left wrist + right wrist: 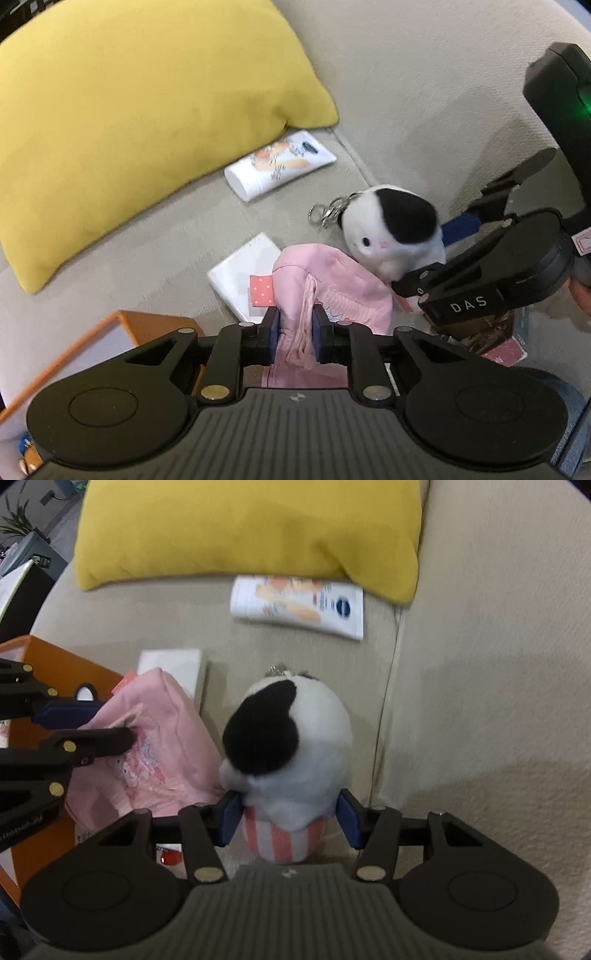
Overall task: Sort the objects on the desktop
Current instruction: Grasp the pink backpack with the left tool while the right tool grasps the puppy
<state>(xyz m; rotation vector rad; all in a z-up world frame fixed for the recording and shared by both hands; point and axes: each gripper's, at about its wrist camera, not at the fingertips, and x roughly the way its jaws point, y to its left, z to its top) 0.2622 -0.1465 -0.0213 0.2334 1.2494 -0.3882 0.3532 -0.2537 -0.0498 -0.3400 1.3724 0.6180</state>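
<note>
The left gripper [294,334] points steeply down at the sofa [406,92], its blue pads closed to a narrow gap on a bunched fold of the pink cloth [332,291]; the cloth's drawstring hangs between the pads. The rest of the cloth spreads ahead of the fingers, lying over one corner of a white packet [240,273] and partly over the rim of the orange box [147,325] at the sofa's near edge.

The right gripper [290,818] stands about half open, with both pads pressed against the sides of the plush toy [295,746], low on its white body just above its pink-striped base. The toy's black patch and keyring face away from the gripper, toward the seam of the sofa cushion. Toy and cloth touch each other, and the two grippers stand just beside one another.

Beyond both, a white lotion tube [299,603] lies flat against the lower edge of the yellow pillow [240,528], well apart from either gripper.
</note>
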